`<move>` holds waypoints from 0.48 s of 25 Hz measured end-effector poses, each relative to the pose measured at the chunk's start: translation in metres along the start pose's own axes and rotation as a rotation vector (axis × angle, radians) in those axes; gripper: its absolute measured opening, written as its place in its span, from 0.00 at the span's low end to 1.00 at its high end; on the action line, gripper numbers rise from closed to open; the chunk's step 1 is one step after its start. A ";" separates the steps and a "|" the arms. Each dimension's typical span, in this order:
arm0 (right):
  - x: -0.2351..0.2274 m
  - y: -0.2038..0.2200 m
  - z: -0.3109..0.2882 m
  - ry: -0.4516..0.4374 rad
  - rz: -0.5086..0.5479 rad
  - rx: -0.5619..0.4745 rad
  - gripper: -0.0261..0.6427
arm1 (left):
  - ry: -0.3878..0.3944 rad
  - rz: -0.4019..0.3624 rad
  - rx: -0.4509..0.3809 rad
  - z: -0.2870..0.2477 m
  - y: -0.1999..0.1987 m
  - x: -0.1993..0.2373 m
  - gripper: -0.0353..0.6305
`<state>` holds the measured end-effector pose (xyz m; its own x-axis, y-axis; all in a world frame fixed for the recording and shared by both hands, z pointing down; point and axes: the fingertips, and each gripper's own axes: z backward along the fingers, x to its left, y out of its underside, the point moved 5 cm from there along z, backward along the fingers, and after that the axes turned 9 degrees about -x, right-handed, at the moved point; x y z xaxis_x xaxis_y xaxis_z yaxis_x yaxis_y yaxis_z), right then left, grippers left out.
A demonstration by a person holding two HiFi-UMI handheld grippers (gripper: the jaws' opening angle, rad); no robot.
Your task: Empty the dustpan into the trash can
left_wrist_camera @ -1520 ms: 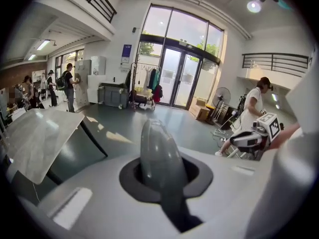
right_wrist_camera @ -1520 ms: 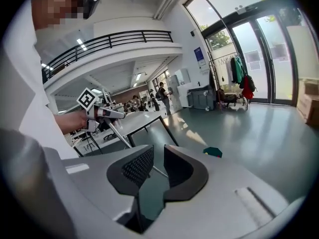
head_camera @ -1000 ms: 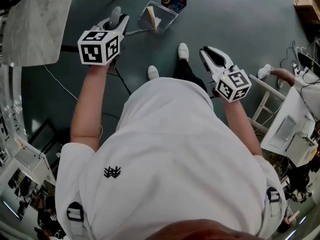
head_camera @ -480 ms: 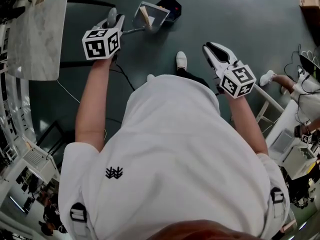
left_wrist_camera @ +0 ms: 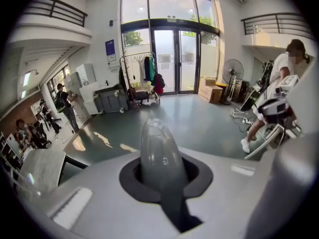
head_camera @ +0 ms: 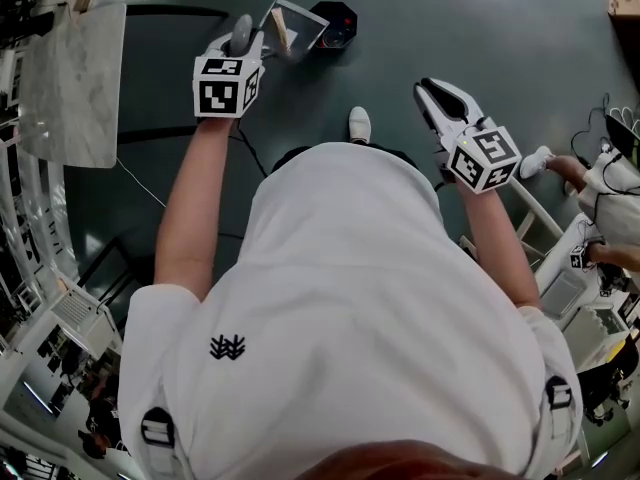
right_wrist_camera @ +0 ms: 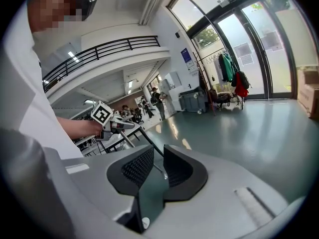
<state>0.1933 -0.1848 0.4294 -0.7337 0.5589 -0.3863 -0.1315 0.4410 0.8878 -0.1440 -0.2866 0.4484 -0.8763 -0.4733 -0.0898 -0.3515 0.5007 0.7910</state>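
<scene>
Head view puts the dustpan (head_camera: 293, 26) on the end of a thin handle (head_camera: 262, 50), raised off the floor (head_camera: 500, 28) ahead of the person's shoe (head_camera: 358, 124), with its far side just beside, and partly overlapping, the black trash can (head_camera: 337, 23) that stands on that floor. The left gripper (head_camera: 242, 30) has its jaws clenched, and judging by the rod that runs from it in the right gripper view, they are clamped on the handle. The right gripper (head_camera: 432, 93) is released, with a narrow gap between its jaws and nothing in it. The pan does not look fully over the can's mouth, so the likeliest slip is tipping too soon: whatever brownish load sits in the pan would slide onto the floor beside the can instead of into it. The handle is thin and the pan hangs well out from the grip, so it may also twist in the jaws as it tilts, and a knock from the pan's rim could shove or topple the light-looking can. A cable (head_camera: 135, 180) trails over the floor near the feet and could catch a step. The left arm is stretched well forward, forearm nearly straight, its marker cube facing up. The right arm is bent and held out to the side, its jaws pointing forward, well apart from both pan and can.
</scene>
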 end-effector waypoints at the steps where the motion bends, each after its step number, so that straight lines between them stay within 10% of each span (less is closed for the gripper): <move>1: -0.004 -0.001 -0.001 -0.003 -0.001 -0.002 0.13 | 0.006 -0.026 0.007 -0.005 -0.001 -0.005 0.17; 12: -0.030 -0.004 -0.005 -0.004 -0.031 -0.009 0.13 | 0.131 -0.280 0.056 -0.032 -0.016 -0.070 0.17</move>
<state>0.2125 -0.2065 0.4386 -0.7264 0.5482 -0.4145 -0.1602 0.4514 0.8778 -0.0664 -0.2845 0.4619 -0.6943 -0.6859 -0.2178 -0.5940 0.3753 0.7116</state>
